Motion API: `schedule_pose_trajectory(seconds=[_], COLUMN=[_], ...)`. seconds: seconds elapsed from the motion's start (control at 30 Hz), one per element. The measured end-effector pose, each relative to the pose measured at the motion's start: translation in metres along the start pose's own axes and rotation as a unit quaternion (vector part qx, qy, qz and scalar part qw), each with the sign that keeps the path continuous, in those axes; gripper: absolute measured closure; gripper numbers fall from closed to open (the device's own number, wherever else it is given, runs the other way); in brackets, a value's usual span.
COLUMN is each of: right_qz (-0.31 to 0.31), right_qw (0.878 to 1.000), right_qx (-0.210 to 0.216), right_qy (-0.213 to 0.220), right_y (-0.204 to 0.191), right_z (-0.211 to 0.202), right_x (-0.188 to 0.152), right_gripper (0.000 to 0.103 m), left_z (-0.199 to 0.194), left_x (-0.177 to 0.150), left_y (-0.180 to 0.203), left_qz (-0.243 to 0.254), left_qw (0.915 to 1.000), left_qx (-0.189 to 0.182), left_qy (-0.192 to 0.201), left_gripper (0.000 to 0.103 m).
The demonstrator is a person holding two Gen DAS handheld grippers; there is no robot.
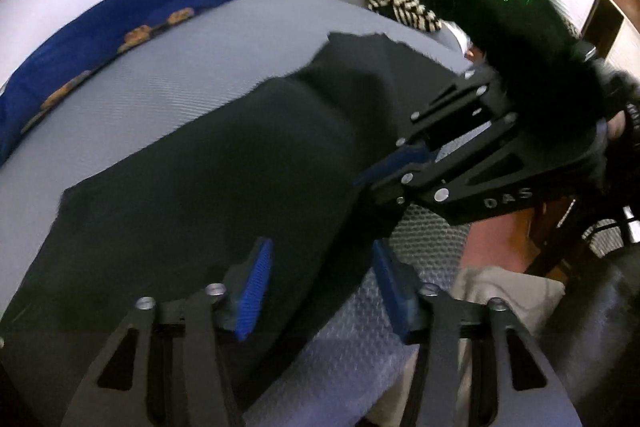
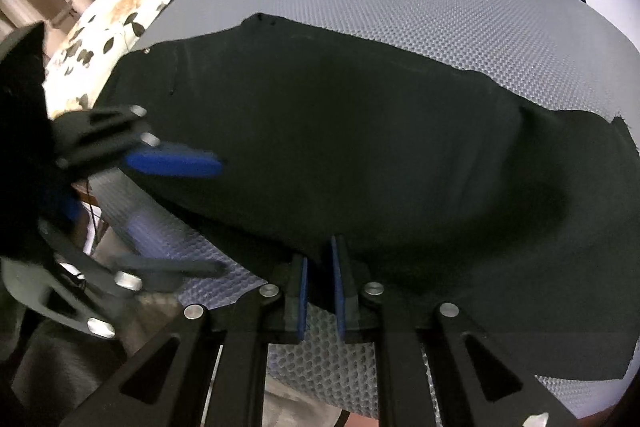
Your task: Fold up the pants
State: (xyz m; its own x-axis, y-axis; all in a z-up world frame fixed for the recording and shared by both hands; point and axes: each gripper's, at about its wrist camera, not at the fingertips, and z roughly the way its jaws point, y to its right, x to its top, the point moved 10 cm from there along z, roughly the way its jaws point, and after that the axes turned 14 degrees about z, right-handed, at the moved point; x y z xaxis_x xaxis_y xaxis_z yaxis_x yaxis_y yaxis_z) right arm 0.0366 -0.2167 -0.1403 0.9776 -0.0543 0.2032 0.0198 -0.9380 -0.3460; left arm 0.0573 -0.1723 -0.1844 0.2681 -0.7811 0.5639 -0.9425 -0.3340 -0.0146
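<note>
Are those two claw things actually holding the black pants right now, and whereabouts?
The right gripper pinches the near edge of the black pants. The left gripper stands open over that edge, holding nothing.

pants lying spread on the grey mat | left gripper hanging over the pants' near edge, blue pads apart, nothing between them | right gripper reaching in at the pants' right edge, pads together | blue cushion lying beyond the pants
</note>
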Motion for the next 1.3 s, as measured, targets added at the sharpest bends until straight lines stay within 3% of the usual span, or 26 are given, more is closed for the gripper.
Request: schedule_pose_trajectory(seconds=[0.07,0.13,0.23,0.33,0.43,0.63,0.77,0.87,0.9,0.93,0.97,1.17,1.3], right_qz=[0.000,-0.008,-0.001,0.034,0.107,0.311,0.381,0.410,0.410,0.408,0.407,0.387,0.337], right_qw=[1.000,1.000,1.000,0.998,0.990,0.940,0.914,0.899,0.898,0.899,0.900,0.910,0.932], right_qx=[0.006,0.002,0.013,0.015,-0.004,-0.018,0.007,0.044,0.047,0.037,0.027,0.017,-0.019], right_qy=[0.003,0.003,0.015,0.054,0.097,0.138,0.137,0.147,0.153,0.155,0.156,0.150,0.131], right_y=[-0.001,-0.001,0.004,0.028,0.078,0.193,0.224,0.227,0.226,0.226,0.226,0.207,0.171], right_z=[-0.001,-0.002,-0.014,-0.039,-0.060,-0.074,-0.062,-0.055,-0.056,-0.057,-0.061,-0.073,-0.053], right_x=[0.000,-0.001,-0.001,0.010,0.027,0.046,0.051,0.059,0.063,0.066,0.067,0.112,0.168], right_gripper=[0.091,0.090,0.082,0.062,0.060,0.058,0.053,0.056,0.064,0.088,0.092,0.094,0.094], left_z=[0.013,0.021,0.022,0.021,0.020,0.019,0.018,0.019,0.019,0.019,0.019,0.012,0.005], left_x=[0.001,0.004,0.000,-0.003,-0.006,-0.006,-0.006,-0.006,-0.006,-0.006,-0.006,-0.003,-0.002], left_y=[0.004,0.002,-0.002,-0.002,0.002,0.001,0.000,-0.001,-0.001,-0.001,0.000,-0.005,-0.012], left_qz=[0.002,0.009,-0.017,-0.021,-0.022,-0.041,-0.045,-0.046,-0.044,-0.044,-0.044,-0.064,-0.085], left_qw=[0.9999,0.9998,0.9998,0.9997,0.9997,0.9992,0.9990,0.9990,0.9990,0.9990,0.9990,0.9976,0.9955], left_qx=[-0.010,0.005,-0.003,-0.002,0.000,-0.001,-0.001,-0.001,0.001,0.003,0.002,-0.006,-0.004], left_qy=[-0.010,-0.015,-0.011,-0.009,-0.008,0.000,0.001,0.000,0.000,0.000,0.002,0.026,0.040], left_gripper=[0.087,0.096,0.098,0.099,0.099,0.099,0.099,0.099,0.099,0.099,0.099,0.099,0.099])
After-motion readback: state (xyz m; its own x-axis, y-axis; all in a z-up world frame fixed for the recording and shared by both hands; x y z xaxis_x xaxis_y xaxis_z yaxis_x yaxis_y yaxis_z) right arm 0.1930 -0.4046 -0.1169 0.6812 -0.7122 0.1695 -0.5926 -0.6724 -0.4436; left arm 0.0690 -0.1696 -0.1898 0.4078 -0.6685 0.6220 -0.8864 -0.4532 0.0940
